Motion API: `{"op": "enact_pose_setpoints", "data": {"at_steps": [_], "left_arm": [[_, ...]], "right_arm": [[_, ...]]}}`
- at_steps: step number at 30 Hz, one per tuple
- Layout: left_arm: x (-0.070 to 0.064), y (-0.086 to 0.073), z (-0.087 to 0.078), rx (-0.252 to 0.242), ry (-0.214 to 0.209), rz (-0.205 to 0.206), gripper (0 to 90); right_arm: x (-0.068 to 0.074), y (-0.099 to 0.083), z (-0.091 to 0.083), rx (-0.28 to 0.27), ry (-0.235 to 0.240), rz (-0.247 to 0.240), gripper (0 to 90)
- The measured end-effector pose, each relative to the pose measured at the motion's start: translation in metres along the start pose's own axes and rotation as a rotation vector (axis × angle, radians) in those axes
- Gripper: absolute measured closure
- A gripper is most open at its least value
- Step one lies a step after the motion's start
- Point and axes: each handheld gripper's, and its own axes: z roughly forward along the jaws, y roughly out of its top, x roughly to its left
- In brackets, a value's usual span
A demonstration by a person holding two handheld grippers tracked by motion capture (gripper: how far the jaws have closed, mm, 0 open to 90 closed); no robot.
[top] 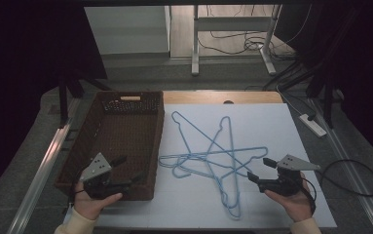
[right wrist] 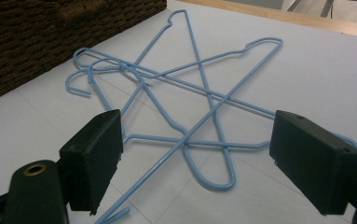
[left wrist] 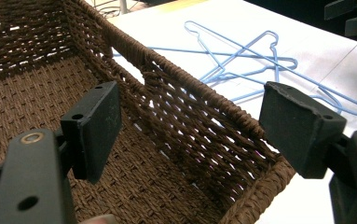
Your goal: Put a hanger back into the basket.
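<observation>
Wire hangers thin, blue, tangled, woven brown basket, open left tool

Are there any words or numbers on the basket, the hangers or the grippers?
No readable text anywhere.
Basket: plain brown weave, no label.
Hangers: bare blue wire, no writing.
Left gripper and right gripper: black jaws and grey plates, no marks to read.

light: dim, even | surround: near black | shadows: faint | close tool views: sharp, slightly soft far off
</observation>
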Motion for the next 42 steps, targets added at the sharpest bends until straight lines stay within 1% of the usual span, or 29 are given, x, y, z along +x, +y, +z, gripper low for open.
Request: {"op": "enact_pose_setpoints", "data": {"at_steps": [5,14,18,28,34,42], "left_arm": [[0.0,0.0,-0.001,-0.002,-0.001,-0.002,21.2],[-0.001,0.001,-0.004,-0.011,-0.001,0.002,21.3],[-0.001,0.0,-0.003,-0.008,-0.005,-0.001,21.4],[-0.002,0.0,0.0,0.001,-0.01,0.007,21.4],[-0.002,0.0,-0.002,-0.005,-0.006,0.007,21.5],[-0.002,0.001,-0.001,-0.004,-0.011,0.01,21.6]], "right_arm": [[-0.001,0.0,0.001,0.006,-0.003,0.003,18.5],[0.0,0.0,0.002,0.015,-0.003,-0.005,20.2],[0.0,0.0,0.003,0.02,-0.004,-0.006,20.6],[0.0,0.0,0.005,0.033,-0.008,-0.004,21.7],[0.002,0.002,0.008,0.044,-0.001,-0.018,22.4],[0.003,0.007,0.01,0.048,-0.004,-0.019,23.1]]}}
